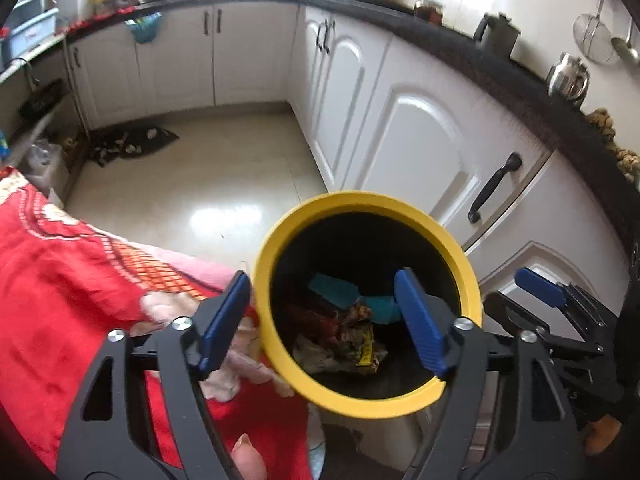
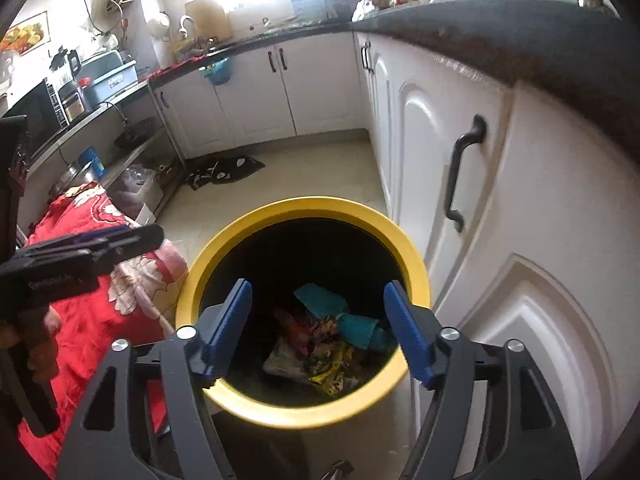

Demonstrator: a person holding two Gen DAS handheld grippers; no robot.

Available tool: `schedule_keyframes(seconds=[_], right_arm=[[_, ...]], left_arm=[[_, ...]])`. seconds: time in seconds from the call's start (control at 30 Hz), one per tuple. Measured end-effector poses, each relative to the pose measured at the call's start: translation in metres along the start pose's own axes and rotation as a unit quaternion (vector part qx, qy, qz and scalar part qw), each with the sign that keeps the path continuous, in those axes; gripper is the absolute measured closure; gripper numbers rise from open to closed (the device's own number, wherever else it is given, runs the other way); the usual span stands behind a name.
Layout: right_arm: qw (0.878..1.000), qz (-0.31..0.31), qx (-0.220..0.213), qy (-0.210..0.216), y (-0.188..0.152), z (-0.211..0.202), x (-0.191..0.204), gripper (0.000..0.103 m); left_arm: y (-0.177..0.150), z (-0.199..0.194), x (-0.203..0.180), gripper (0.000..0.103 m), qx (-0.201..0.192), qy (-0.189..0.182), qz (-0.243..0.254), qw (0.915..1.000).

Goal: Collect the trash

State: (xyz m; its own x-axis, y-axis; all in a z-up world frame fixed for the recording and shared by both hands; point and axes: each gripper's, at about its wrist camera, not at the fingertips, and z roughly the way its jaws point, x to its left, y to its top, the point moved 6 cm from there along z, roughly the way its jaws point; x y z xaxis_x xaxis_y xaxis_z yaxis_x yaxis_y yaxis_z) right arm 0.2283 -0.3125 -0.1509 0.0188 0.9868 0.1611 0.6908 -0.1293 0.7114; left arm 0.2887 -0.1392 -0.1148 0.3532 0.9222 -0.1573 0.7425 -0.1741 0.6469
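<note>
Hovering wide-open, seemingly empty: both jaws over bin (image 2: 304,210).

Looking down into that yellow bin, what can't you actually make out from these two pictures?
- Bin floor: dark in both views, covered by wrappers and a teal piece.
- Wrapper print: too small and blurred.
- Bin's outer wall: mostly cut off behind the open right gripper and open left gripper.
- Whatever lies under the red cloth.
- Dark mat on the floor: its pattern is too small.
</note>
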Motion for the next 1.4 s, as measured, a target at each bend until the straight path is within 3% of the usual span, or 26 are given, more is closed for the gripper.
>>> schedule_keyframes(seconds=[0.13,0.37,0.73,1.07,1.4], right_arm=[[0.999,0.000,-0.035,-0.007,-0.005,-0.032,0.011,0.019],[0.995,-0.012,-0.103,-0.008,-0.007,-0.079,0.033,0.007],[0.981,-0.043,-0.188,-0.009,-0.028,-0.132,0.052,0.006],[0.968,-0.055,-0.245,-0.009,-0.050,-0.162,0.061,0.006],[0.965,-0.075,-0.251,-0.012,-0.054,-0.165,0.069,0.006]], left_arm=[[0.000,-0.034,0.007,0.014,-0.036,0.012,-0.006,0.9993],[-0.014,-0.090,0.015,0.011,-0.093,0.031,-0.024,0.9949],[-0.053,-0.140,0.007,0.011,-0.162,0.080,-0.007,0.9835],[-0.084,-0.168,-0.002,0.011,-0.201,0.096,-0.027,0.9744],[-0.091,-0.178,-0.004,0.011,-0.214,0.102,-0.027,0.9711]])
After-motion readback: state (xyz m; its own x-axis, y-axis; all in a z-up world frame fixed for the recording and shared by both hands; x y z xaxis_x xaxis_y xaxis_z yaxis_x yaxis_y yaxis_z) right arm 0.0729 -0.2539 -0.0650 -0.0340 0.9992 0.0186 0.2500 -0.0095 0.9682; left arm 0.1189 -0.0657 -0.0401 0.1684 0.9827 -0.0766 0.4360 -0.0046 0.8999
